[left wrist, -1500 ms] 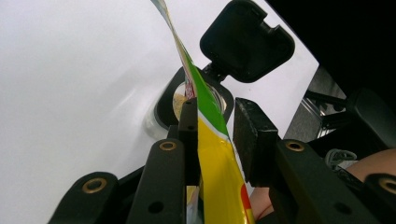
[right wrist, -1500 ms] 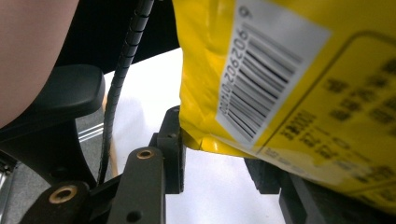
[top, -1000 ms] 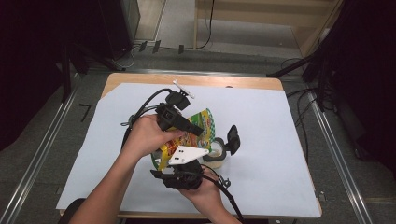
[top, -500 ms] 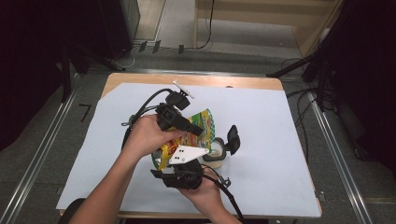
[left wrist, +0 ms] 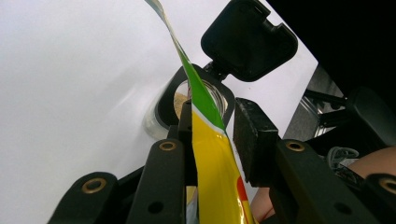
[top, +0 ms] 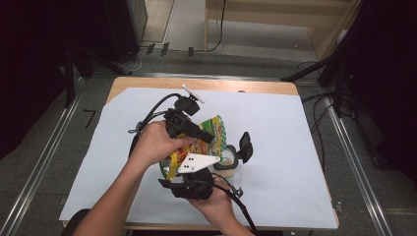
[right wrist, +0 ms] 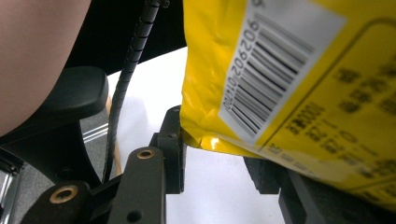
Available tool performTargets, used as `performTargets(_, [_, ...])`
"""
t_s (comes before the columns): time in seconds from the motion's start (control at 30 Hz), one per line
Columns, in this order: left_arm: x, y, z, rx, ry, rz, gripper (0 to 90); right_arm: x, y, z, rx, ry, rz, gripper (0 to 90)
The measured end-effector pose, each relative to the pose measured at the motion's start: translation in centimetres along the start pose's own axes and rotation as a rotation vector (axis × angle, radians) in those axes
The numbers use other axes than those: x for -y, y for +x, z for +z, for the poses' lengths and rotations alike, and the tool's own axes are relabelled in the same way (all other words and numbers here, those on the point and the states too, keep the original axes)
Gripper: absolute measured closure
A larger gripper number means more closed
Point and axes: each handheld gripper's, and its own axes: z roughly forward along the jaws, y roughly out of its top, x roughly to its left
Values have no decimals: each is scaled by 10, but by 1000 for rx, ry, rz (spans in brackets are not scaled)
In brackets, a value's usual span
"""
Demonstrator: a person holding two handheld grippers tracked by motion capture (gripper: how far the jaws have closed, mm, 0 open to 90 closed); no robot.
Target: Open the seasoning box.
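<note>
Nothing moved | left hand-held gripper (left wrist: 212, 135) pinches pouch (left wrist: 215, 163) | right hand-held gripper (right wrist: 217, 158) grips pouch bottom

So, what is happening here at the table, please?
A person holds a yellow snack bag with both grippers over a small clear jar whose black lid is flipped open. The left gripper has the bag between its jaws above the jar's mouth; the right gripper supports the bag's bottom edge.
</note>
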Motion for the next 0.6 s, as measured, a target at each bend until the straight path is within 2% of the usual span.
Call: performTargets(0.6, [0, -1, -1, 1, -8, 0, 723, -1, 1, -1, 2, -5, -1, 642])
